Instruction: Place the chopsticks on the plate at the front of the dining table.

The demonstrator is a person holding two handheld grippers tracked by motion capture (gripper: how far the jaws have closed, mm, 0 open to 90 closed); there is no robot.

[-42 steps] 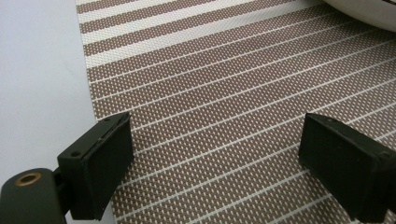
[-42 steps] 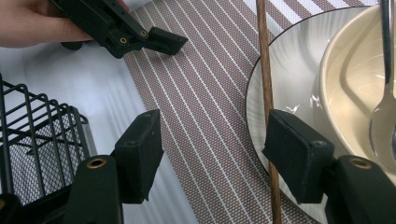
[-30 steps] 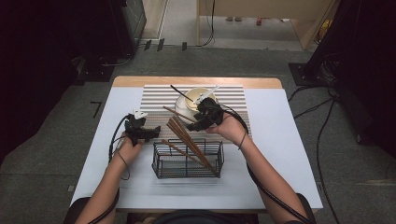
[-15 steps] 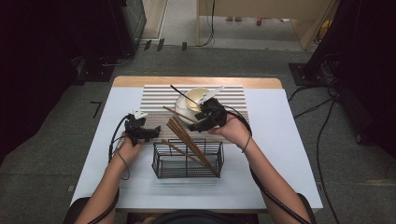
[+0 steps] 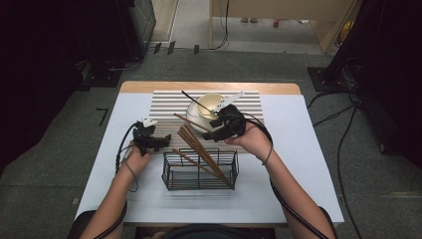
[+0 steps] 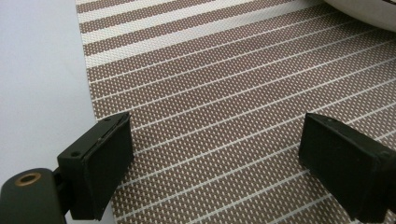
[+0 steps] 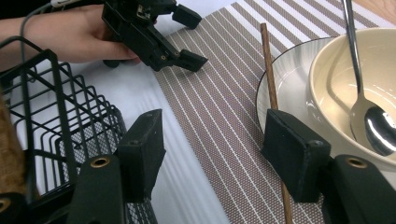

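Right gripper [image 5: 215,133] lifted slightly beside bowl [image 5: 208,106]; left gripper [image 5: 158,142] unmoved.

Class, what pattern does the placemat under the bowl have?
Brown-and-white stripes on the placemat, clearest in the left gripper view.

Left of the wire basket [image 5: 199,169] the worktop [image 5: 109,164] lies bare. Behind the basket, leaning chopsticks [image 5: 201,149] and the bowl [image 5: 205,110] crowd the striped mat [image 5: 249,99].

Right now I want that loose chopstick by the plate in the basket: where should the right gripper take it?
Probably mid-shaft on the chopstick, from above, fingers astride it: it is thin, straight and lies low across the placemat, beside the plate.
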